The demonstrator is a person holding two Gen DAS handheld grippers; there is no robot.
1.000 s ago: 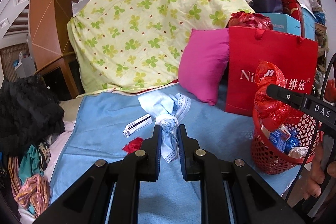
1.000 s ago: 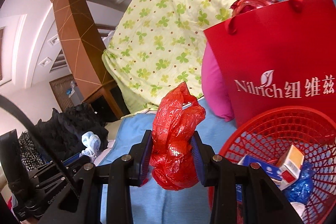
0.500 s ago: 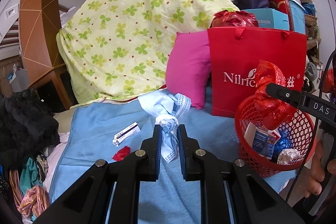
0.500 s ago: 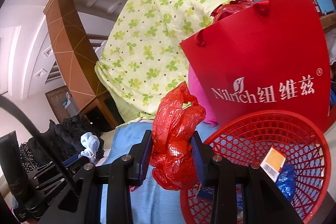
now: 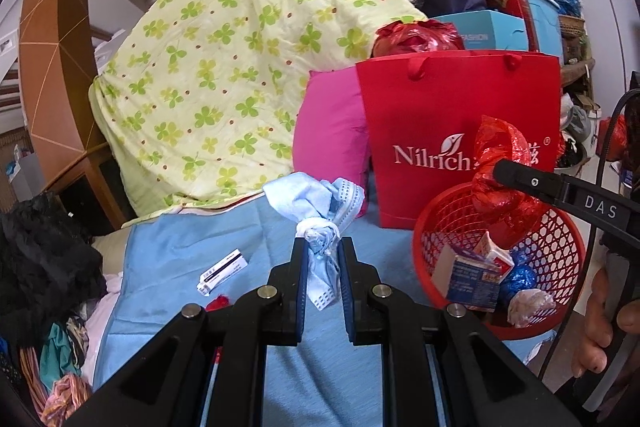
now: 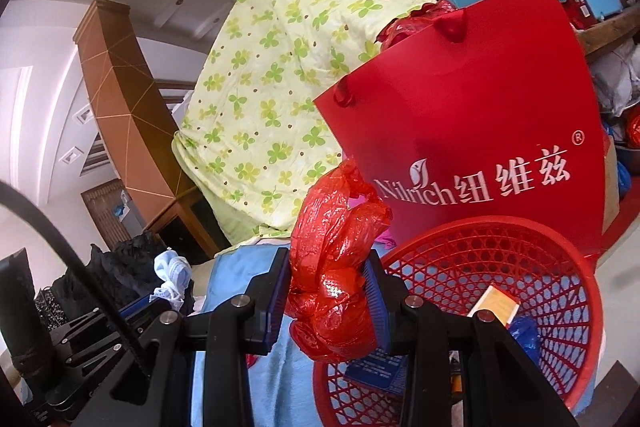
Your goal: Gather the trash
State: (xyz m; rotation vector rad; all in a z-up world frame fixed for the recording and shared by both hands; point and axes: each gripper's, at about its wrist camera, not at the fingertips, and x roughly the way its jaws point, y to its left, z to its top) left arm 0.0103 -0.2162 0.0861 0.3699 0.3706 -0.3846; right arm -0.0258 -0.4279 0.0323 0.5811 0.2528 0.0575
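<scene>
Black left gripper (image 5: 323, 259), blue pads, silver screws; right gripper (image 6: 328, 291) alike.

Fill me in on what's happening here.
A person is collecting trash with two handheld grippers. The right gripper is shut on a crumpled red plastic bag, holding it at the near rim of the red mesh basket, which already holds a small carton and wrappers. The left gripper is shut on a knotted pale blue face mask bundle above the blue sheet.

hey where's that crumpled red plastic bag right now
The red plastic bag is pinched in the right gripper, held over the near rim of the red basket, in front of the red Nilrich bag.
</scene>
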